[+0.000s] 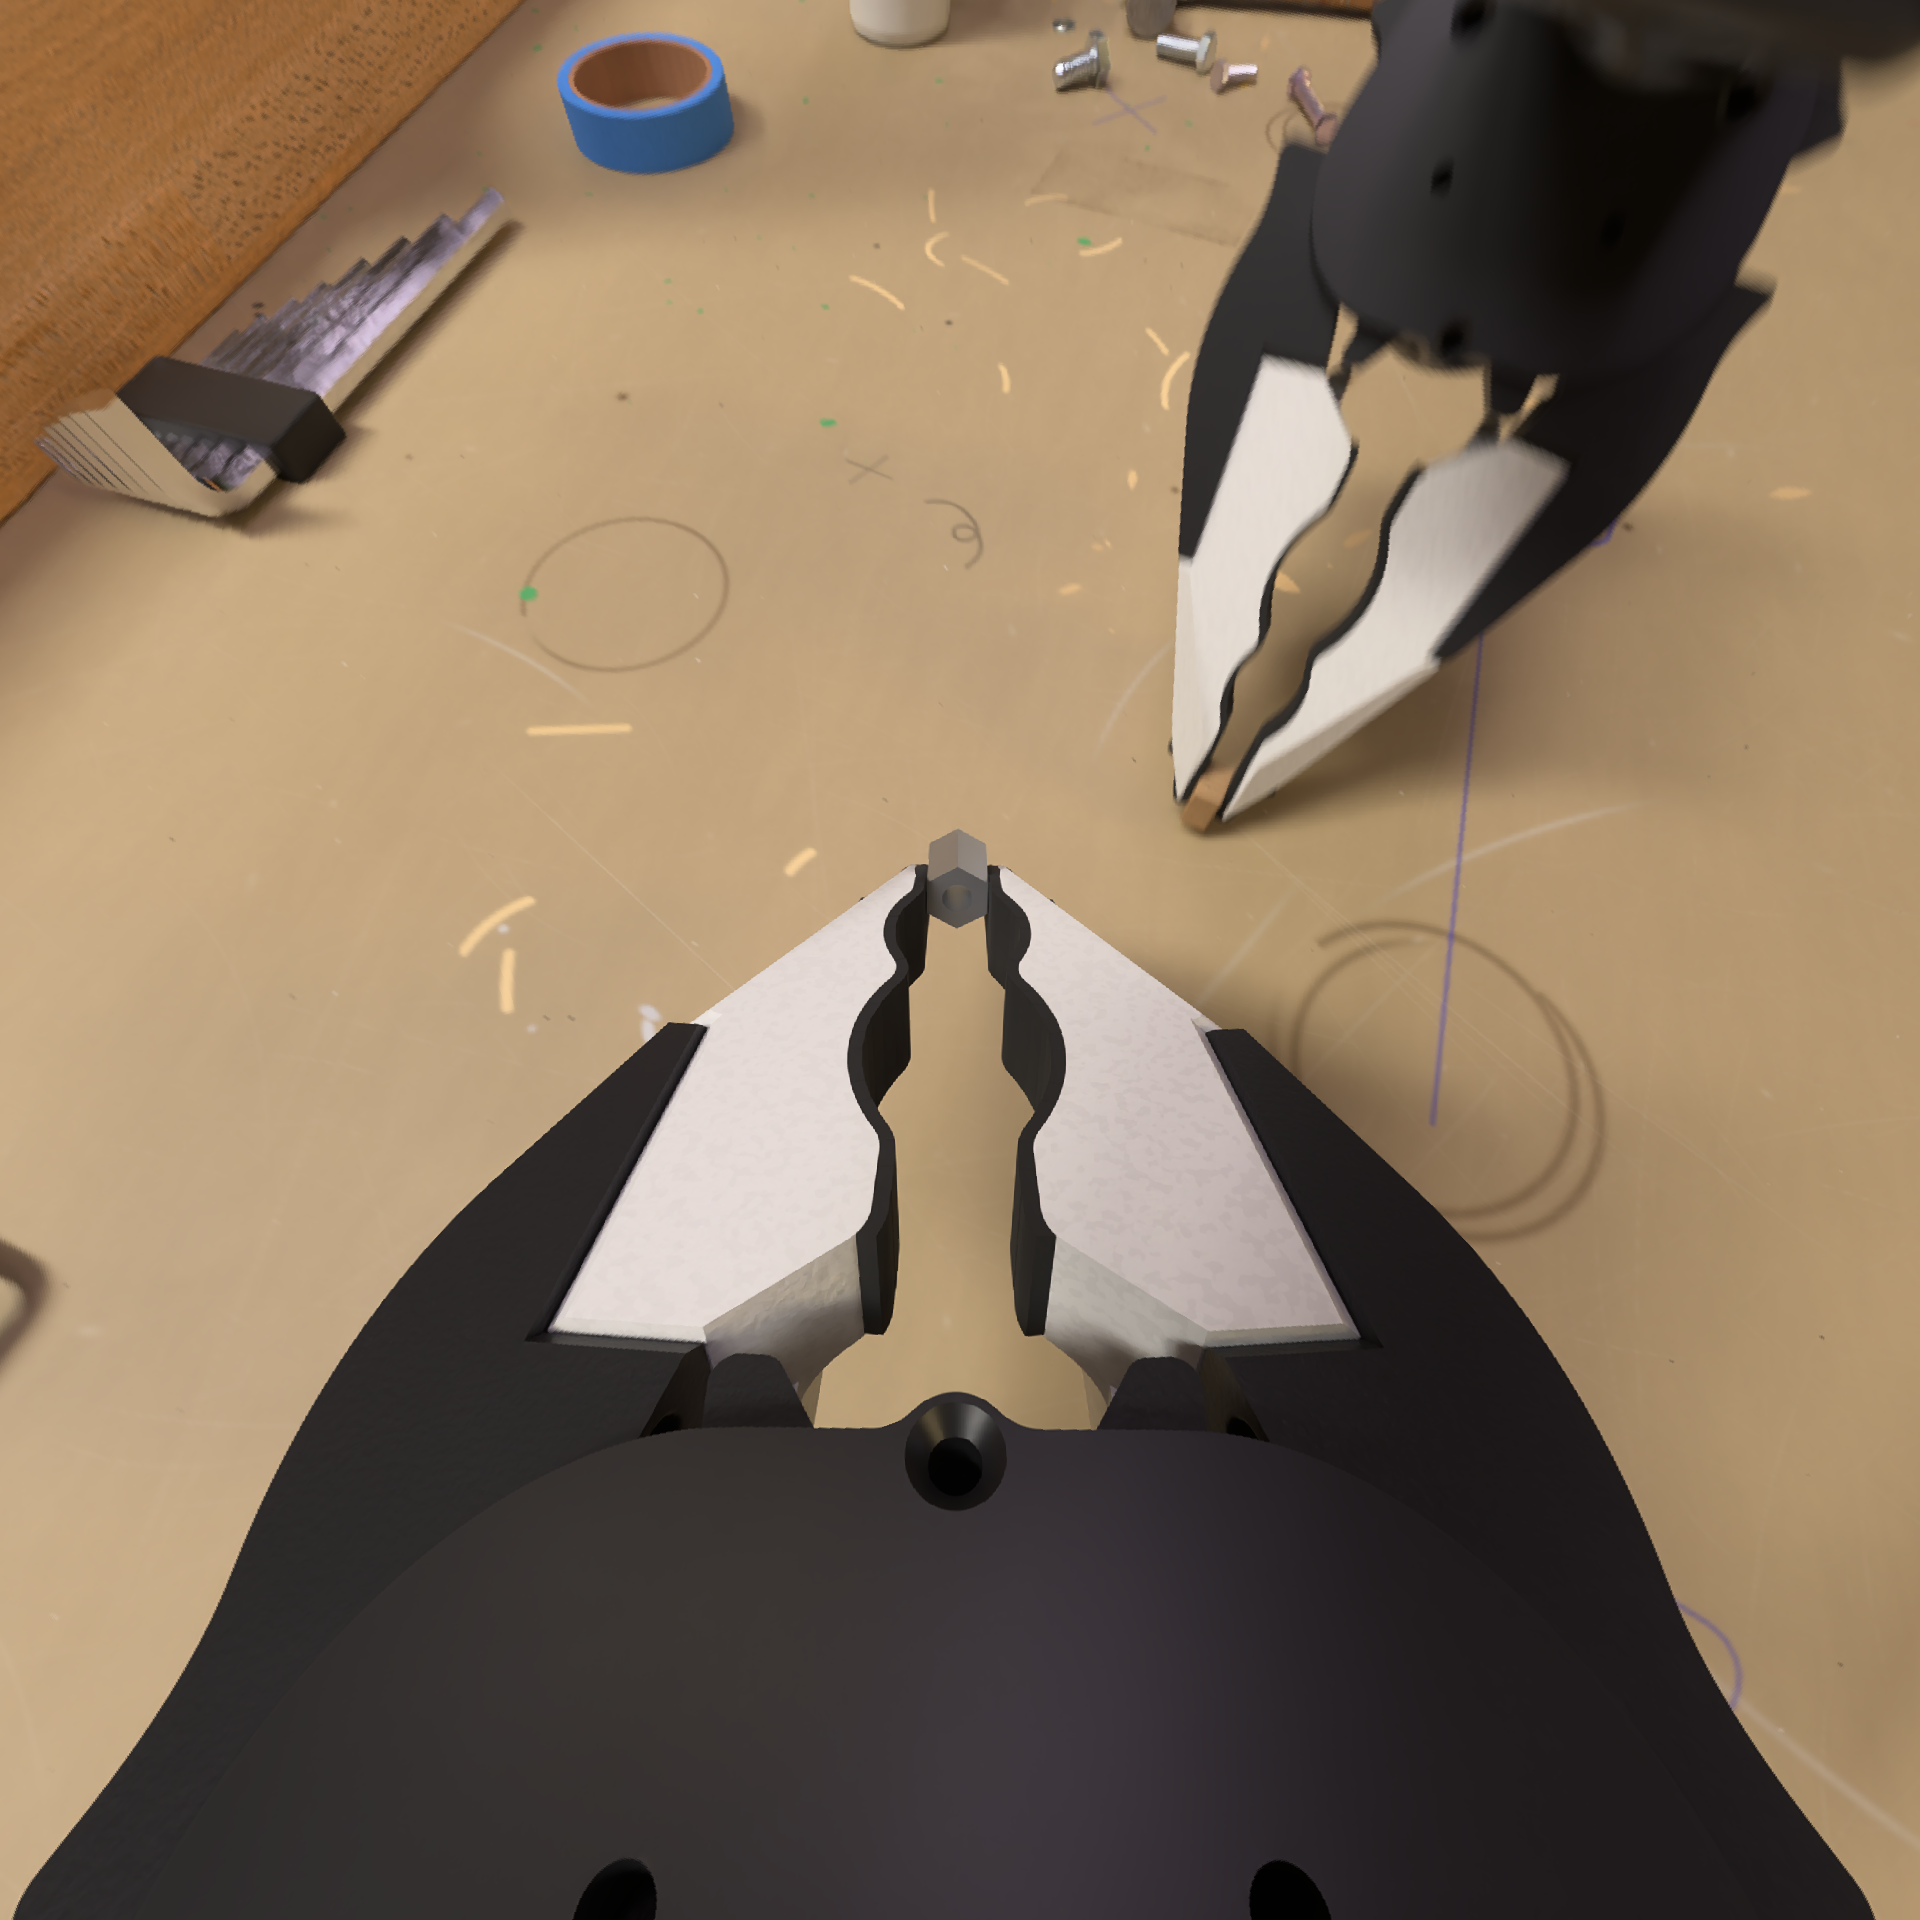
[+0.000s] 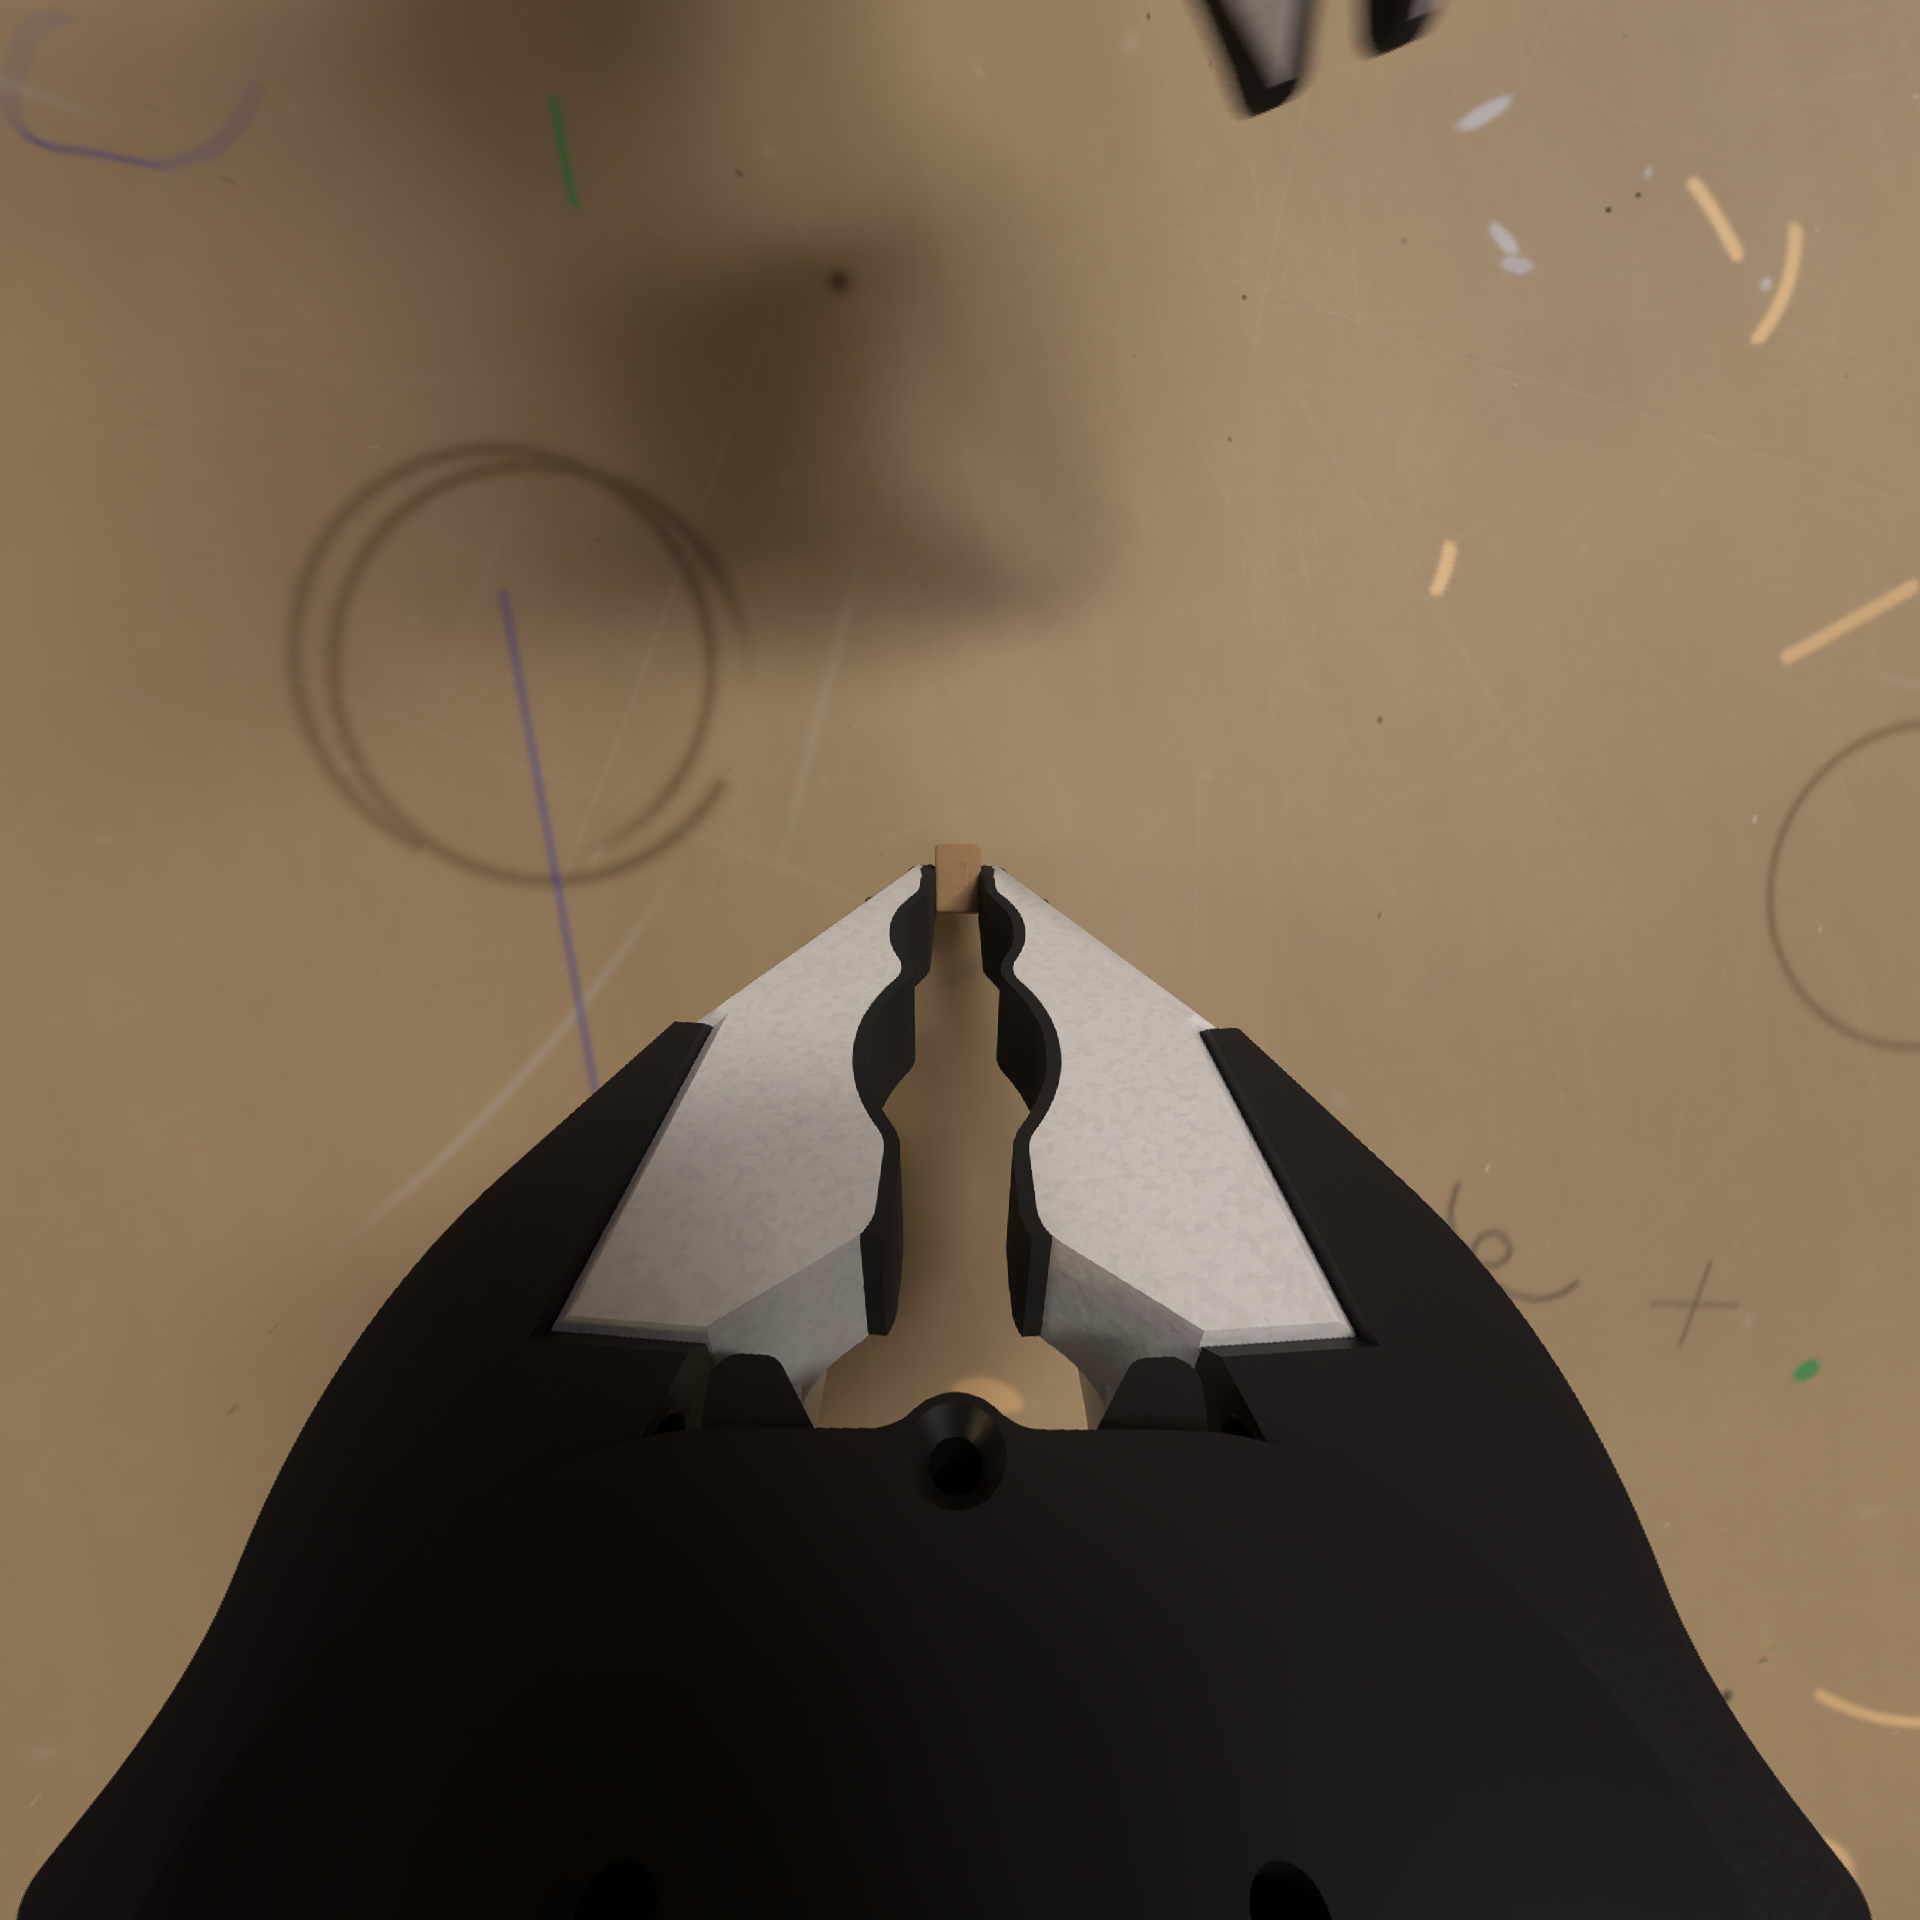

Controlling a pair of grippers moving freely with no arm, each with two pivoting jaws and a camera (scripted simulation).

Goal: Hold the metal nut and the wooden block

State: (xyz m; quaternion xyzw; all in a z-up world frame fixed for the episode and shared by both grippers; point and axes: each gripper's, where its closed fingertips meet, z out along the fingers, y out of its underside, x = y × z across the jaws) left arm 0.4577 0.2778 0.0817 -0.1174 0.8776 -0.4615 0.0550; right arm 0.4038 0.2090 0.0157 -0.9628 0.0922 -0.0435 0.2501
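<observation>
My left gripper point(image 1: 956, 888) is shut on a small grey metal nut point(image 1: 955, 878), pinched at the fingertips above the tan workbench. My right gripper point(image 2: 956, 888) is shut on a small wooden block point(image 2: 957, 876) at its fingertips. In the left wrist view the right gripper point(image 1: 1203, 805) shows at the upper right, pointing down, with the wooden block point(image 1: 1202, 808) between its tips close to the bench. The tips of the left gripper point(image 2: 1320, 52) show blurred at the top edge of the right wrist view.
A blue tape roll point(image 1: 644, 99) stands at the back. A set of hex keys point(image 1: 270, 374) lies at the left beside a wooden board point(image 1: 156, 156). Several bolts point(image 1: 1143, 57) and a white container point(image 1: 899, 19) lie at the far edge.
</observation>
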